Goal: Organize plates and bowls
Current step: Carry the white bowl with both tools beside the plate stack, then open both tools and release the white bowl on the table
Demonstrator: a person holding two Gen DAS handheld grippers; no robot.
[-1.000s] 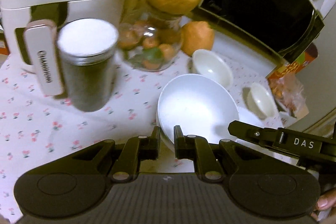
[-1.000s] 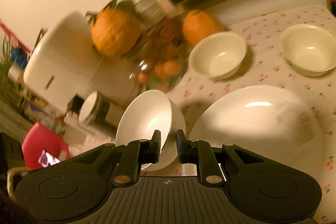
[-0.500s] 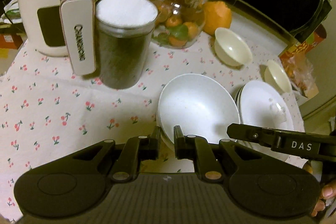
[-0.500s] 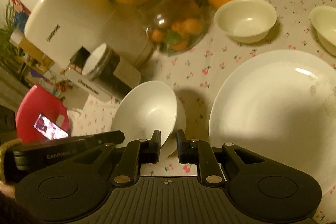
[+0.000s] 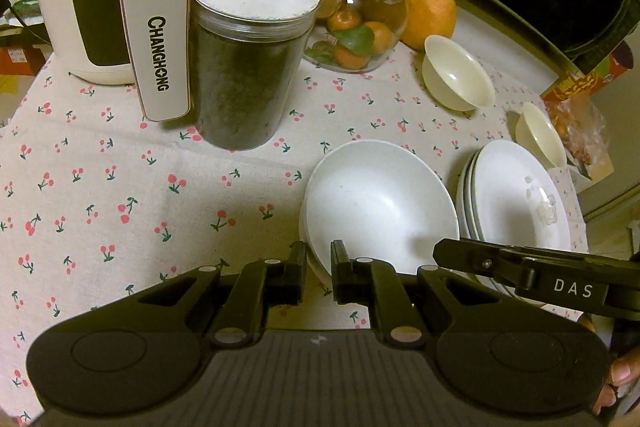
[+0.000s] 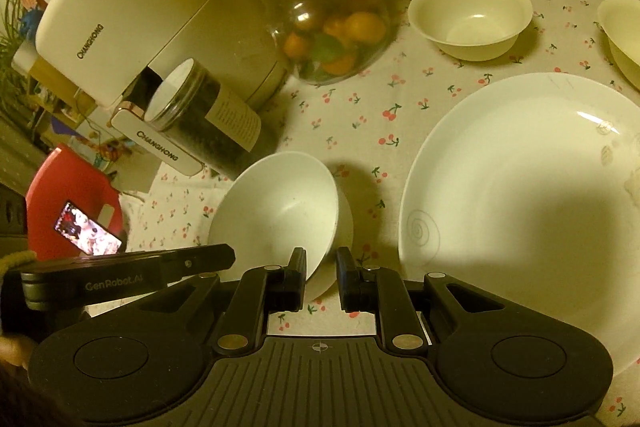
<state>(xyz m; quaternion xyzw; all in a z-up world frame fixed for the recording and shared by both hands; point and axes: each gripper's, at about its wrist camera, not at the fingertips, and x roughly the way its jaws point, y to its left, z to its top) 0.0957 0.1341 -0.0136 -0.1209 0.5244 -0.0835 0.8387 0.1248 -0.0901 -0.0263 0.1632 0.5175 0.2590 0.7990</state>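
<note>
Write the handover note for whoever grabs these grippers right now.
Left gripper: shut on the near rim of the white bowl.
Right gripper: jaws opening, same rim between them.
Done: white bowl appears nested in a second bowl; plates stacked beside them.
Left: two small bowls stand apart, not yet stacked.

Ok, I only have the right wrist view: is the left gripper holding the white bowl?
Observer: Yes. The left gripper is shut on the white bowl, at its near rim.
Operator: Is the big plate alone?
Observer: No. It tops a stack of plates; more rims show under its left edge.
Operator: And beyond the cut-off cream bowl?
Observer: A snack packet lies just past it.
</note>
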